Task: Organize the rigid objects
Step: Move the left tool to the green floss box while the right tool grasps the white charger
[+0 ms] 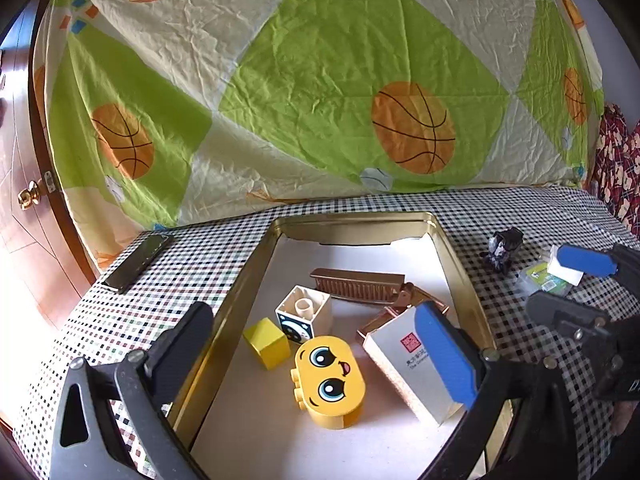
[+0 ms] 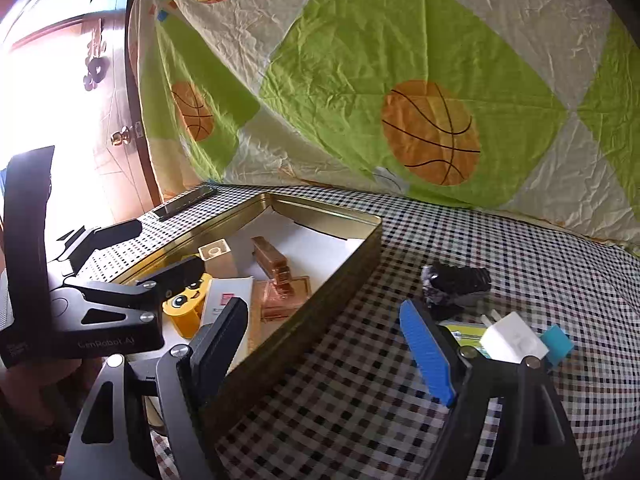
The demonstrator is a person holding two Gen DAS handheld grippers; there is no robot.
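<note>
Your left gripper (image 1: 316,344) stands wide apart over the gold tin tray (image 1: 256,268), with nothing pressed between its pads; one dark finger is outside the left wall of the tray, and the blue pad is in front of the white box (image 1: 404,376) that lies inside, though I cannot tell if the pad touches it. Your right gripper (image 2: 328,340) is also apart and holds nothing; it hangs over the checkered cloth (image 2: 360,400), just beside the right wall of the tray.

Inside the tray you have the yellow face block (image 1: 330,380) in the front middle; the small yellow cube (image 1: 267,343) is just left of it; the white hollow block (image 1: 304,314) stands behind the cube; the copper-coloured pieces (image 1: 360,286) lie toward the back and right, partly under the white box.

Outside the tray, on the cloth to the right, there is a black toy (image 2: 456,280); nearer to your right gripper lie a white charger plug (image 2: 514,340), a flat green-and-yellow packet (image 2: 466,334) partly under the plug and a small teal piece (image 2: 558,344). A dark phone (image 1: 138,262) lies on the cloth at the far left, well apart from the tray.
</note>
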